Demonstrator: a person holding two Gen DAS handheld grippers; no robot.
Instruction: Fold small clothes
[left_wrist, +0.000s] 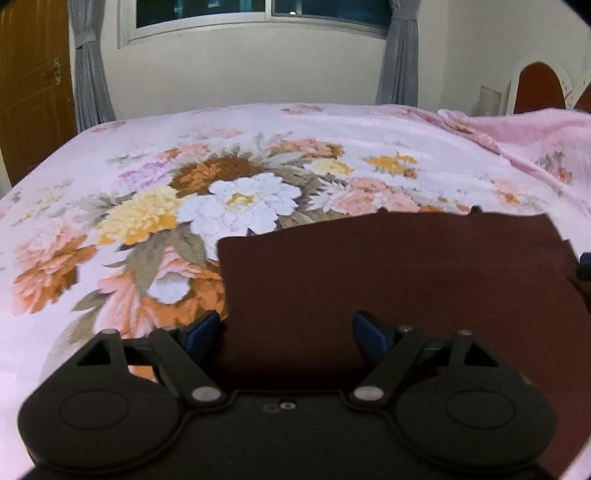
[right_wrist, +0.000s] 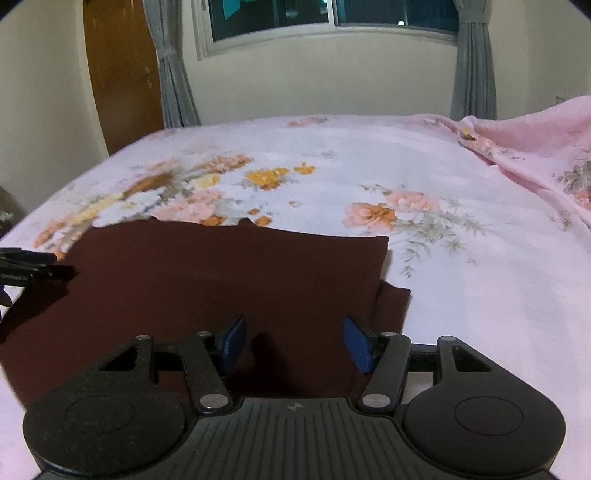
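A dark maroon garment (left_wrist: 399, 280) lies flat on the floral bed sheet, folded into a rough rectangle. It also shows in the right wrist view (right_wrist: 221, 280), with a lower layer sticking out at its right edge (right_wrist: 393, 299). My left gripper (left_wrist: 288, 332) is open and empty, just above the garment's near left edge. My right gripper (right_wrist: 293, 339) is open and empty, above the garment's near right part. The left gripper's body shows at the left edge of the right wrist view (right_wrist: 26, 267).
The bed sheet (left_wrist: 110, 177) is pink with large flowers. A bunched pink quilt (right_wrist: 535, 147) lies at the right side of the bed. Behind the bed are a wall, a window, grey curtains (right_wrist: 173, 85) and a wooden door (right_wrist: 118, 74).
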